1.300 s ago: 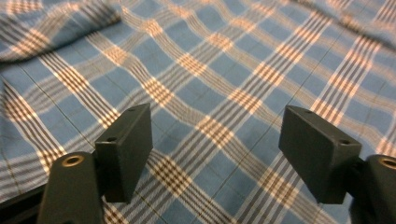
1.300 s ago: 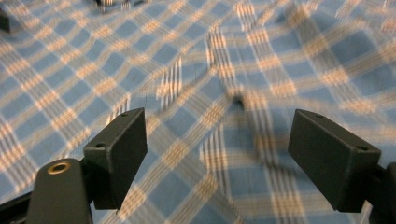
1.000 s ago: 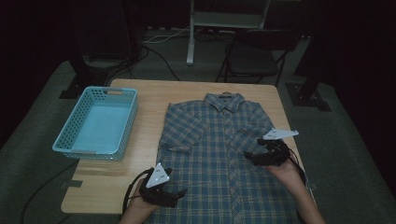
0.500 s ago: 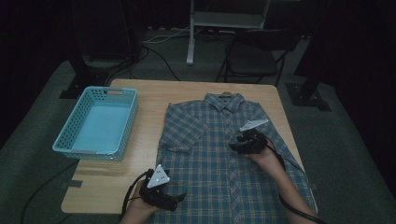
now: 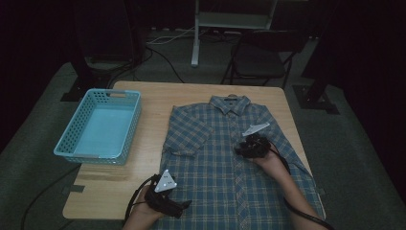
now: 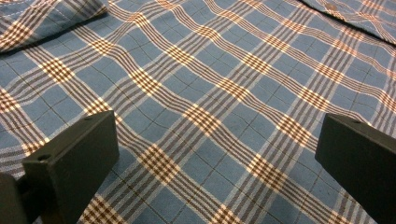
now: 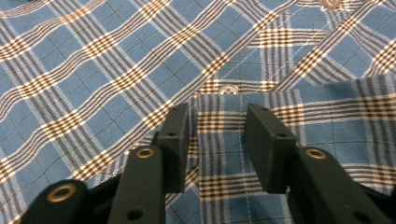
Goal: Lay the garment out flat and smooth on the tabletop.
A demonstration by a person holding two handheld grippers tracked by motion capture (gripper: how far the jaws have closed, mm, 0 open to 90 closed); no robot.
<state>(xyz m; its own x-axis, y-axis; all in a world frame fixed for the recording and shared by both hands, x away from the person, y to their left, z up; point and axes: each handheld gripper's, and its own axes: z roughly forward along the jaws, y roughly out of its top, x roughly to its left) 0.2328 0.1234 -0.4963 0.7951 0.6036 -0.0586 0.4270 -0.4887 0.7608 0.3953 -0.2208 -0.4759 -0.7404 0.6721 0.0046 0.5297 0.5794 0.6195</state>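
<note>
A blue and orange plaid shirt (image 5: pixel 215 177) lies face up on the wooden table (image 5: pixel 105 187), its left sleeve folded inward. My left gripper (image 5: pixel 185 207) rests at the shirt's lower left hem, jaws wide open; in the left gripper view (image 6: pixel 217 126) flat plaid cloth (image 6: pixel 210 70) lies between them. My right gripper (image 5: pixel 241 150) hovers low over the shirt's front near the button placket. In the right gripper view (image 7: pixel 217 116) its jaws have just been closing and stand narrow, astride the edge of a folded flap of cloth (image 7: pixel 327 112) beside a button (image 7: pixel 227 88), not visibly pinching it.
A light blue plastic basket (image 5: pixel 62 143) stands on the table's left side. Bare wood lies between the basket and the shirt. Beyond the far edge stand a dark folding chair (image 5: pixel 258 57) and a white stand with cables on the floor.
My right gripper has moved left and down from the shirt's right edge to its front, and its jaws have narrowed. My left gripper has stayed at the hem.
</note>
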